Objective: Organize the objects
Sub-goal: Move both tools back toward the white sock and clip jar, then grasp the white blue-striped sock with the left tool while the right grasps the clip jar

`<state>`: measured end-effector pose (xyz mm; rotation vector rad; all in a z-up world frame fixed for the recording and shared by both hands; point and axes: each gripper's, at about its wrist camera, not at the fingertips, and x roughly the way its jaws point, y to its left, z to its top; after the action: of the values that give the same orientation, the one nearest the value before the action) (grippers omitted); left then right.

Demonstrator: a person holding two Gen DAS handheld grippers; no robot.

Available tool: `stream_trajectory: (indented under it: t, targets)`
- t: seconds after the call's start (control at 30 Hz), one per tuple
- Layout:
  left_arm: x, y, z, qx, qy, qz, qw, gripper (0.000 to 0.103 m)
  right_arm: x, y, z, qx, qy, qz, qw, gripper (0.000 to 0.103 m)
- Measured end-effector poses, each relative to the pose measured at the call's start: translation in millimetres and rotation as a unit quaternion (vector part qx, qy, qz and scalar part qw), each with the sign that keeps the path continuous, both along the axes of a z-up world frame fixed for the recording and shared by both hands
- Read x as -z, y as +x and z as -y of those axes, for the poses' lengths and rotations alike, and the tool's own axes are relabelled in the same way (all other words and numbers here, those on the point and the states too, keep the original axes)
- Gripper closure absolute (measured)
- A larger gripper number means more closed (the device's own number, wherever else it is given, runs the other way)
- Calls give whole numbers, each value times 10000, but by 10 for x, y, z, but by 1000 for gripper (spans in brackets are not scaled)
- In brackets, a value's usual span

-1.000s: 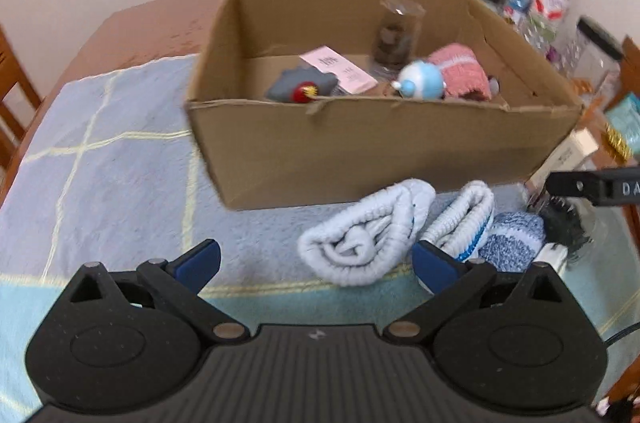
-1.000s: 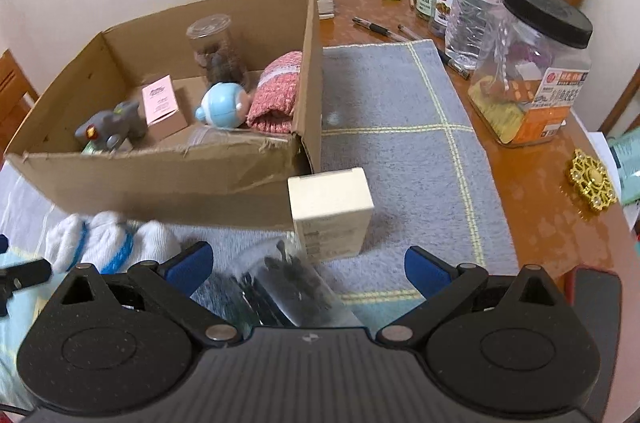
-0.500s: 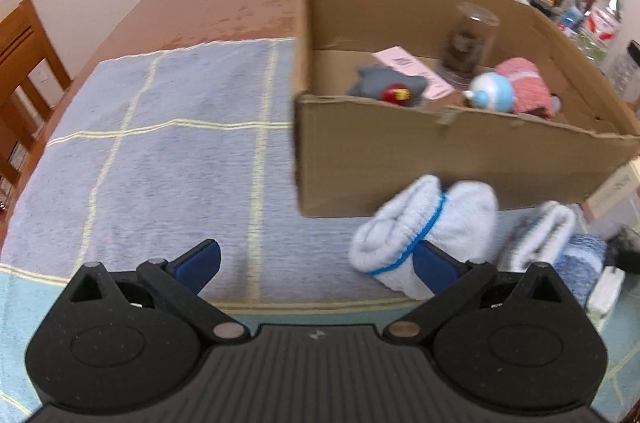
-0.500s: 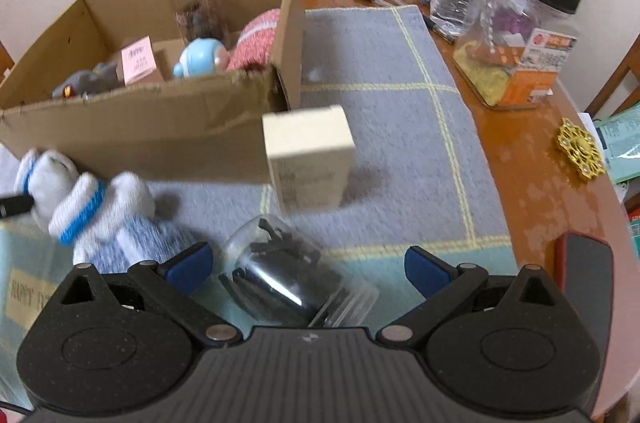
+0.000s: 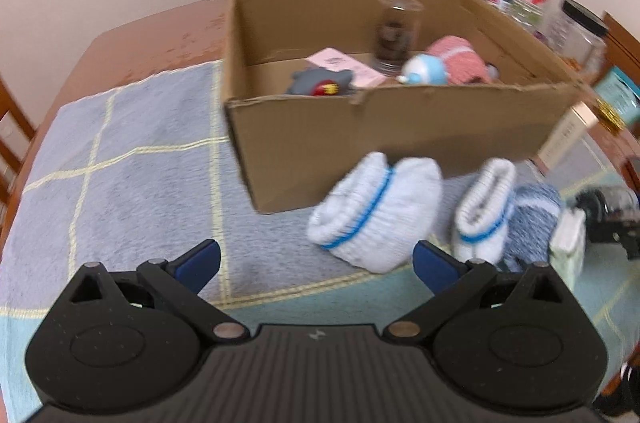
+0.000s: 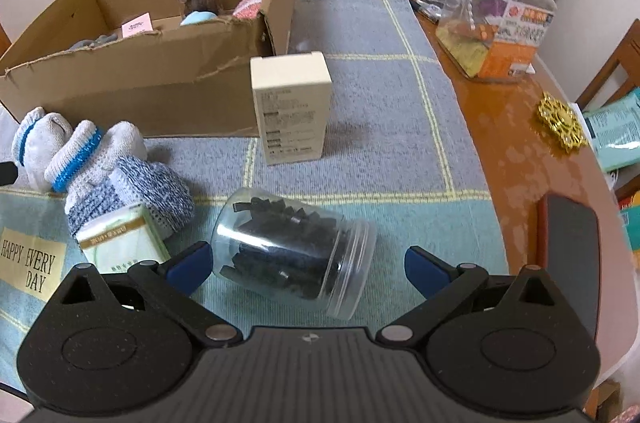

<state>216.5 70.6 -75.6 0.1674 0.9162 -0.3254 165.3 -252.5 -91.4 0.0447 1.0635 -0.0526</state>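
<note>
Nearest the right gripper (image 6: 306,265), whose fingers stand wide apart and hold nothing, a clear jar (image 6: 294,253) of black pieces lies on its side between them; a second ago only its top showed at the frame's foot, so the gripper has drawn back. Left of it a cloth patch (image 6: 30,265) reads "HAPPY EVERY DAY", beside a pale green packet (image 6: 122,243) with print too small to read. The left gripper (image 5: 316,261) is also spread wide and empty, its right finger just before a rolled white sock (image 5: 374,211); its view has swung back rightward since half a second ago. Beyond stand a cream carton (image 6: 290,107), small print illegible, and the cardboard box (image 6: 152,79) holding toys. A blue-grey checked cloth (image 6: 380,95) covers the brown counter (image 6: 508,127); wooden chairs and a cream wall lie behind.
</note>
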Motion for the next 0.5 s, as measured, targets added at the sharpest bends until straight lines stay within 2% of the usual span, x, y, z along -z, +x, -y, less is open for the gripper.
stream_trajectory:
  t: [0.3, 0.5]
  targets:
    - [61, -9, 218, 803, 358, 178, 9960, 1, 125, -123, 51, 299, -5, -138, 9995, 0]
    - [186, 6, 327, 1061, 584, 408, 9918, 1, 152, -136, 81, 490, 53, -166, 9986, 0]
